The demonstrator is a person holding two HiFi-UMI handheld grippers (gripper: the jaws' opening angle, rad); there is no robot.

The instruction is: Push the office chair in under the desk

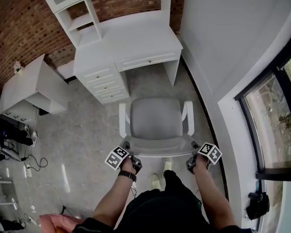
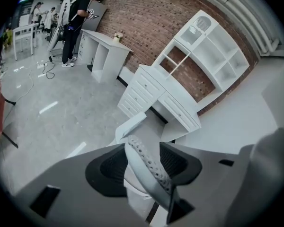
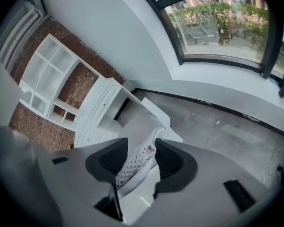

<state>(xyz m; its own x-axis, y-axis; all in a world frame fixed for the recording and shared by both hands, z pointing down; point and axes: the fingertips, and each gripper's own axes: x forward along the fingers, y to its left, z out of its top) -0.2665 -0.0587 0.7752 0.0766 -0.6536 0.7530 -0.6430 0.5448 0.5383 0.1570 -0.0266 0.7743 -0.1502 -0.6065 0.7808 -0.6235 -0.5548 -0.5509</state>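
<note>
Two grips set: my left tool (image 1: 128, 150) and right tool (image 1: 194, 153) clamp office chair (image 1: 156, 118) backrest; seat ahead, short of worktop (image 1: 131, 40); I judge push barely begun.

Setting: office-style study room, as I see it. Evidence: white desk (image 1: 136, 38) with drawers (image 1: 104, 84) and shelf hutch (image 1: 77, 13), set against a brick wall (image 1: 19, 23); office chair (image 1: 156, 118) before it; second white desk (image 1: 29, 84) to my left; grey hard floor (image 1: 82, 135) with loose cables (image 1: 31, 166); large window (image 1: 276, 120) to my right; people standing (image 2: 78, 18) in an open hall beyond.
</note>
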